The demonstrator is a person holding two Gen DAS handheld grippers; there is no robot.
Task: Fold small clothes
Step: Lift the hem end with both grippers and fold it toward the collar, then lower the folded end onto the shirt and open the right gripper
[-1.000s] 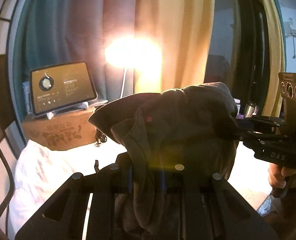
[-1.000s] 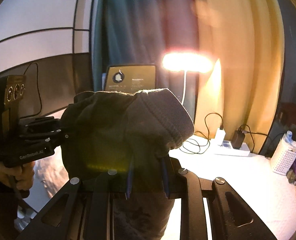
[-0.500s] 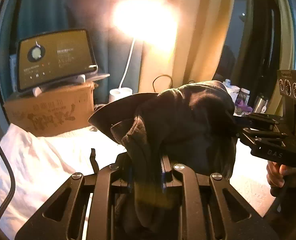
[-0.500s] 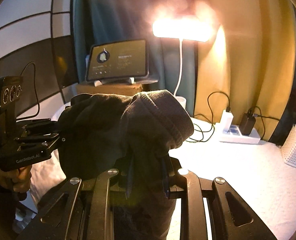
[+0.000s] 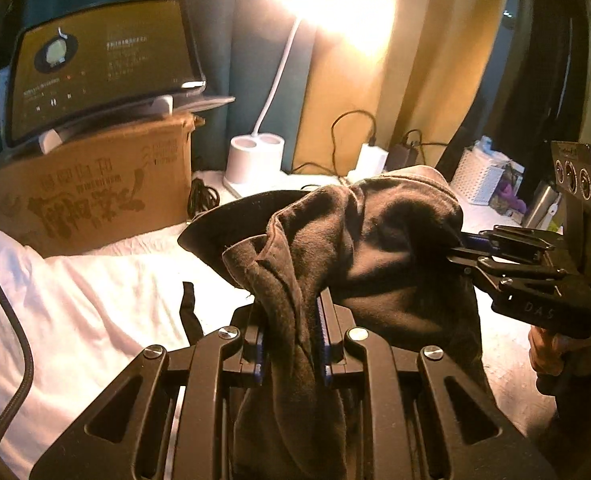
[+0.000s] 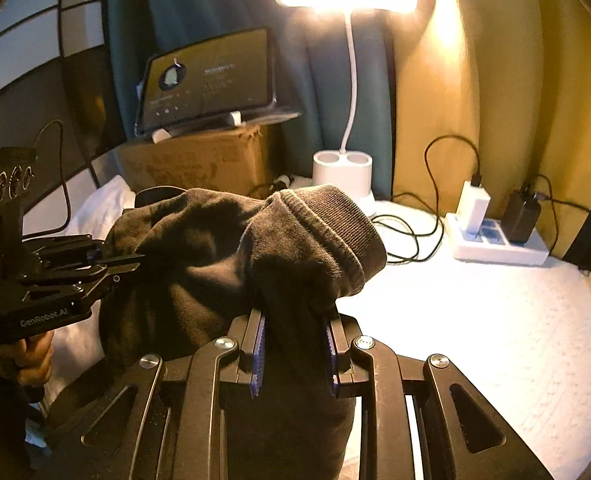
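A dark brown garment (image 5: 379, 248) with a ribbed cuff (image 6: 327, 224) hangs in the air between my two grippers, above the white bed surface (image 6: 475, 320). My left gripper (image 5: 289, 340) is shut on one bunched edge of it; it also shows in the right wrist view (image 6: 135, 260), pinching the garment's left side. My right gripper (image 6: 295, 344) is shut on the cuffed end; it also shows in the left wrist view (image 5: 455, 250), pinching the garment's right side. The cloth droops over both sets of fingers and hides the tips.
A cardboard box (image 5: 91, 196) with a tablet (image 5: 99, 64) on it stands at the back left. A white desk lamp (image 6: 343, 168), a power strip with chargers and cables (image 6: 495, 240), a white basket (image 5: 479, 176) and curtains line the back. A white pillow (image 5: 55, 312) lies left.
Both cameras have tipped downward, so the lamp, box and bed surface sit higher and fuller in view. The garment stays pinched between both grippers, lowered toward the bed.
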